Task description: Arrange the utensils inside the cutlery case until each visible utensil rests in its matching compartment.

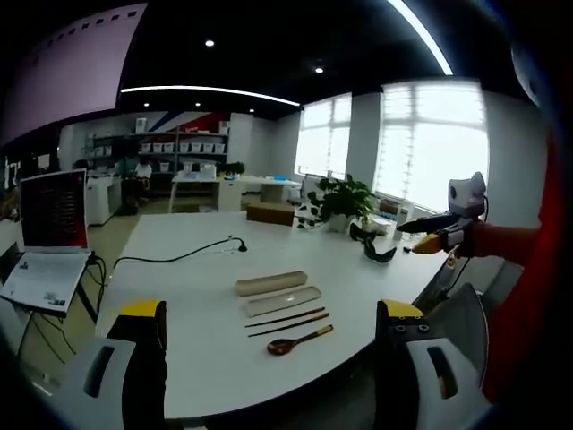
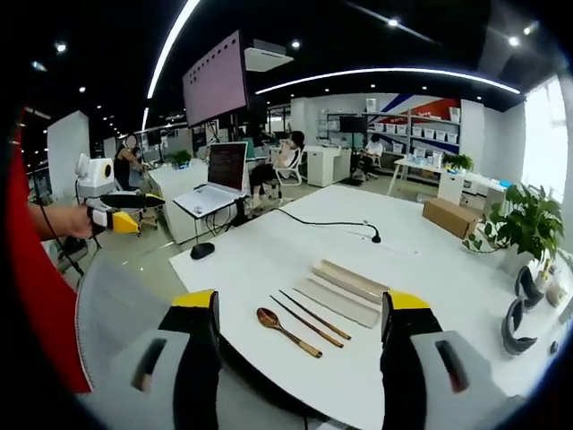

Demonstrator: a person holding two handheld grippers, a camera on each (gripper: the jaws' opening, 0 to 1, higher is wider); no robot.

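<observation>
White tabletop [image 1: 197, 269] carries everything here. In the left gripper view, going from the left: an open laptop [image 1: 49, 242] sits on a low stand off the table's edge, then a black cable [image 1: 179, 255] trails across the surface to a small upright stub. Near the middle lies the cutlery case, in two pieces, both long and narrow and lying parallel: the lid [image 1: 270, 283] (the rounded, beige piece) farther off, the open tray [image 1: 283, 301] just beside it and nearer. Nearer again, a pair of dark chopsticks [image 1: 286, 321] lies side by side along the same axis, and nearest of all a wooden spoon [image 1: 300, 340] with its dark bowl toward the left and its handle running up to the right. None of the utensils is in the tray. The left gripper [image 1: 273, 358] hangs above the table's near edge, its yellow-tipped jaws spread wide with nothing between them. Farther right stand a potted plant [image 1: 345, 202] and a black headset-like item, and the other gripper shows at the far right, held by a hand in a red sleeve.

In the right gripper view the same set runs diagonally: spoon [image 2: 288, 331] leftmost with its bowl at the upper left, chopsticks [image 2: 311, 316] next, then tray [image 2: 337, 303] and lid [image 2: 350, 280]. The right gripper [image 2: 300, 358] is likewise spread open and empty, short of the spoon.
</observation>
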